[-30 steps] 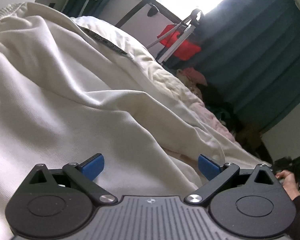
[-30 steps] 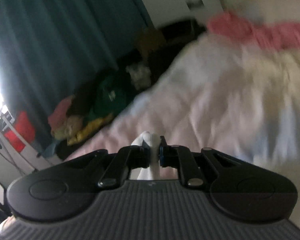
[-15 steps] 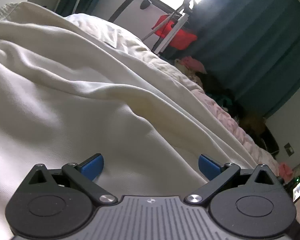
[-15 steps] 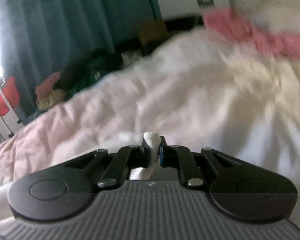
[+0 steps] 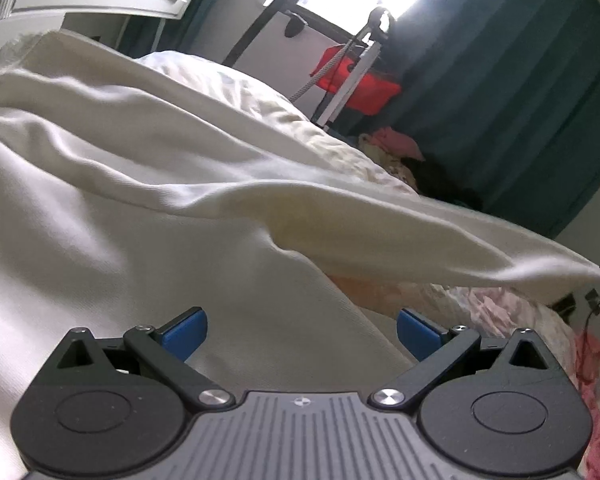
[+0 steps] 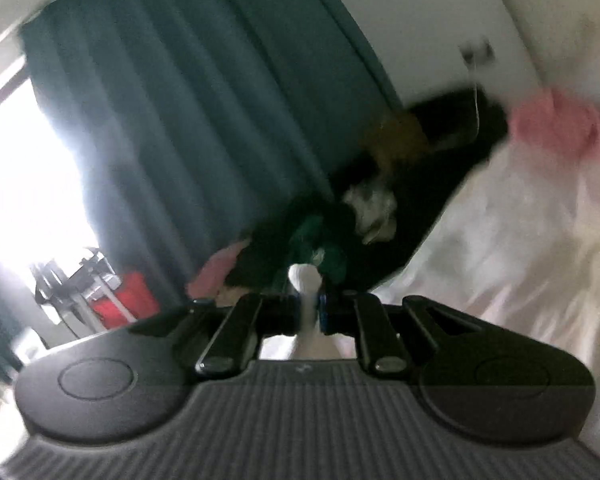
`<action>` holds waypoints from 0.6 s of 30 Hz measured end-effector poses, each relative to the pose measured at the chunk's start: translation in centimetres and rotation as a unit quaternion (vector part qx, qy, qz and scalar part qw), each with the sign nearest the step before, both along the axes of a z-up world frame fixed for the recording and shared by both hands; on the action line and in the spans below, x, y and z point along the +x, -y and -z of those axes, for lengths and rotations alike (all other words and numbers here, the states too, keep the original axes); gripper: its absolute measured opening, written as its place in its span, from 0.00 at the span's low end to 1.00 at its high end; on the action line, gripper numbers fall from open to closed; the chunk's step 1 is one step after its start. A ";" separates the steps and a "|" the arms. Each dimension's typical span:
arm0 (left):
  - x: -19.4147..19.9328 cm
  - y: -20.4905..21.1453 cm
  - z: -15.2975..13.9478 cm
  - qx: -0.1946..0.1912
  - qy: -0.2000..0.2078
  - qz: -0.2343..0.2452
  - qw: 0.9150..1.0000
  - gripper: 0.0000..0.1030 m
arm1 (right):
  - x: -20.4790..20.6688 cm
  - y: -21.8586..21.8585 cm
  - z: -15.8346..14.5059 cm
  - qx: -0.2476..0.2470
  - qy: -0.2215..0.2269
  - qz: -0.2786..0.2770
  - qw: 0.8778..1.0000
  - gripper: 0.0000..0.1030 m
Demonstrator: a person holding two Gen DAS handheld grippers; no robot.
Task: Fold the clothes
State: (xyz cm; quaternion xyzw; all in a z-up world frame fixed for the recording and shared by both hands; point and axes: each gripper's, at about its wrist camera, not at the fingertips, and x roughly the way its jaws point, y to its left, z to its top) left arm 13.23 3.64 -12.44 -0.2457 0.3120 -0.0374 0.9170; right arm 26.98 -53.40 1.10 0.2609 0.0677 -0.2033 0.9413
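Note:
A cream-white garment (image 5: 140, 208) lies spread over the bed and fills the left wrist view. One corner of it (image 5: 540, 264) is lifted and stretched out to the far right, off the bed. My left gripper (image 5: 300, 330) is open, its blue pads (image 5: 184, 330) low over the cloth, holding nothing. My right gripper (image 6: 310, 312) is shut on a pinch of the white garment (image 6: 305, 280), which pokes up between the fingers. The right wrist view is blurred.
A pink and white bedsheet (image 5: 500, 304) lies under the garment. A pile of clothes (image 6: 340, 220) sits by the dark teal curtain (image 5: 520, 80). A white desk (image 5: 80, 4) stands at the far left. A rack with a red bag (image 5: 360, 80) stands by the window.
My right gripper has swung up and away with the garment's corner, so that corner now stretches out taut to the right. My left gripper has stayed open over the cloth.

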 end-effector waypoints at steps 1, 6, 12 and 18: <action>0.0 0.2 0.0 0.007 -0.001 0.004 1.000 0.99 | -0.4 0.2 1.8 -0.007 -0.034 0.007 0.999 0.12; -0.3 1.3 -0.1 0.040 -0.007 0.020 0.999 0.99 | -3.3 2.5 12.6 0.018 -0.190 0.029 0.981 0.12; -0.8 2.3 -1.0 0.115 -0.009 0.041 0.992 0.99 | -5.6 0.7 16.4 0.013 -0.239 -0.013 0.971 0.17; -2.0 1.9 -2.4 0.119 0.003 0.026 0.993 0.99 | -8.5 -4.3 13.2 -0.009 -0.248 -0.076 0.966 0.67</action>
